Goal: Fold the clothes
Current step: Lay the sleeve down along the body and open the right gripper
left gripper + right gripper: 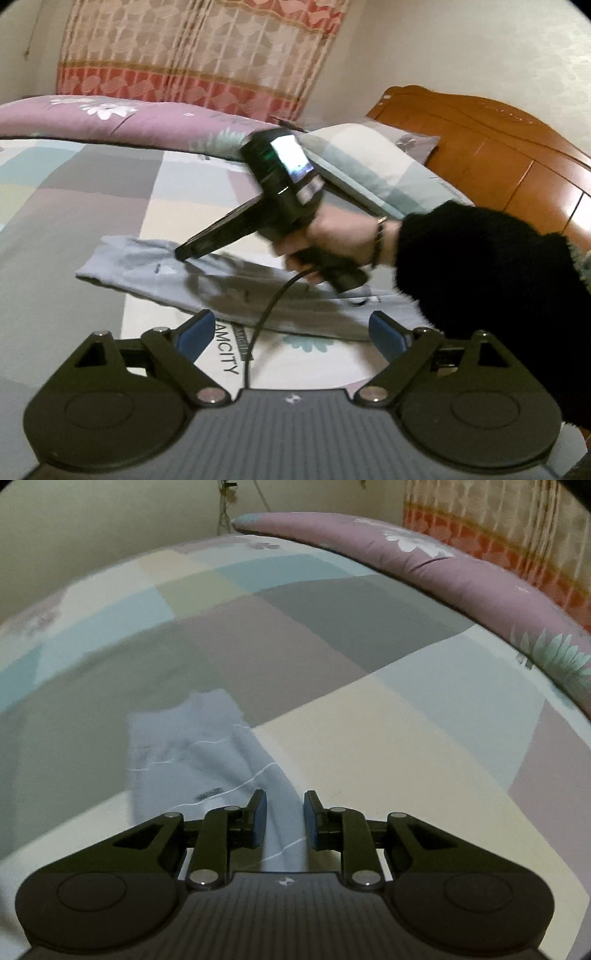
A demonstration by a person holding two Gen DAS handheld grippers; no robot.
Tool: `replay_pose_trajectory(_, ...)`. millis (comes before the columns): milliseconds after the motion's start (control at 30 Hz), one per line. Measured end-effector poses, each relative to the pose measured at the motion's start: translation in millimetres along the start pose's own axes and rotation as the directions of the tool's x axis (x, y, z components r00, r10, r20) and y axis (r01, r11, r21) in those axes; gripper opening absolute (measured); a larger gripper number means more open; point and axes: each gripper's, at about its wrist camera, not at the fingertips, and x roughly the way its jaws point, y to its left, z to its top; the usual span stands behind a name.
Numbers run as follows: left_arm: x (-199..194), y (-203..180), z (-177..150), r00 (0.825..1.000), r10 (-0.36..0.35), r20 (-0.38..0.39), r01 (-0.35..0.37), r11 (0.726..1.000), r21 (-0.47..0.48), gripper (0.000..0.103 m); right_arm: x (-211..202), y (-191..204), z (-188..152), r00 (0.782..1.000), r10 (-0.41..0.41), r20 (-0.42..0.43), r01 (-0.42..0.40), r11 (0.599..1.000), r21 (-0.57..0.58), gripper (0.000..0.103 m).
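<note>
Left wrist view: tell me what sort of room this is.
Most likely a home bedroom. A bed with a patchwork bedsheet and wooden headboard fills the view, a pillow lies by the headboard, and a patterned curtain hangs behind.

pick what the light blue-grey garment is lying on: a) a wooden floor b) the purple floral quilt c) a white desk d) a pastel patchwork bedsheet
d, the light blue-grey cloth garment lies flat on the pastel patchwork bedsheet, while the purple floral quilt sits apart along the bed's far edge.
</note>
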Motion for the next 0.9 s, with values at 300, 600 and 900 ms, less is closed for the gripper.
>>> replay_pose_trajectory(300, -3, -3, 1, 1.0, -0.025, 0.014, 0.025, 1.0, -0.004, 0.09, -19, 4, -8, 0.992, -0.114, 0.055, 0.118, 0.99, -0.08, 0.043)
replay_pose_trajectory(600, 22, -21, -3, 0.997, -0.072, -0.033, 0.073, 0.997, 0.036, 0.094, -118, -44, -119, 0.948, -0.314, -0.044, 0.314, 0.949, -0.008, 0.046)
replay_pose_trajectory(900, 91, -27, -27, 0.99, 0.041, -0.133, -0.031, 0.997, 0.077, 0.094, -199, -26, -226, 0.945, -0.326, -0.016, 0.324, 0.928, 0.187, 0.045)
